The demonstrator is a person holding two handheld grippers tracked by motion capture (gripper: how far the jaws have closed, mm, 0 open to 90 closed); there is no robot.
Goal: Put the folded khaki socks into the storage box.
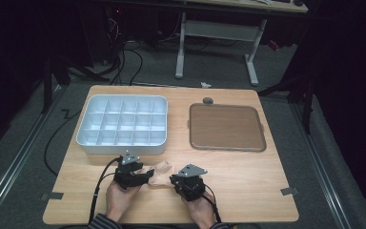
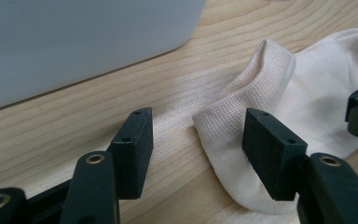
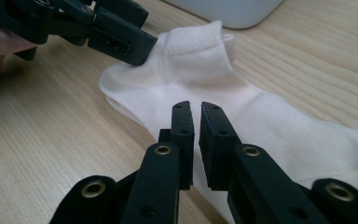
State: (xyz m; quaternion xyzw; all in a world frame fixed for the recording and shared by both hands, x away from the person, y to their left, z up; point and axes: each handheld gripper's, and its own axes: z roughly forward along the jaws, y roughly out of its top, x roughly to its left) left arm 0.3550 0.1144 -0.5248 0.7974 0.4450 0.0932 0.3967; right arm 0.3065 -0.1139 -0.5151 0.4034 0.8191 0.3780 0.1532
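The right gripper [image 3: 196,109] is lying low over the table, its jaws drawn nearly together with a thin gap between them; whether they are pinching any fabric of the sock [image 3: 200,88] I cannot tell. The person's right hand [image 1: 201,210] is coming in from six o'clock in the high view, holding that gripper pointed toward eleven o'clock. The left gripper [image 2: 196,135] is standing well open, its jaws straddling the sock's ribbed cuff without pressing it, the left hand [image 1: 119,200] behind it aiming toward three o'clock. The cream sock [image 1: 161,172] is lying flat on the wooden table [image 1: 248,181] between the two grippers. At twelve o'clock from the sock, the white compartment box [image 1: 122,125] is sitting close; the brown tray [image 1: 226,127] is resting well apart at one o'clock.
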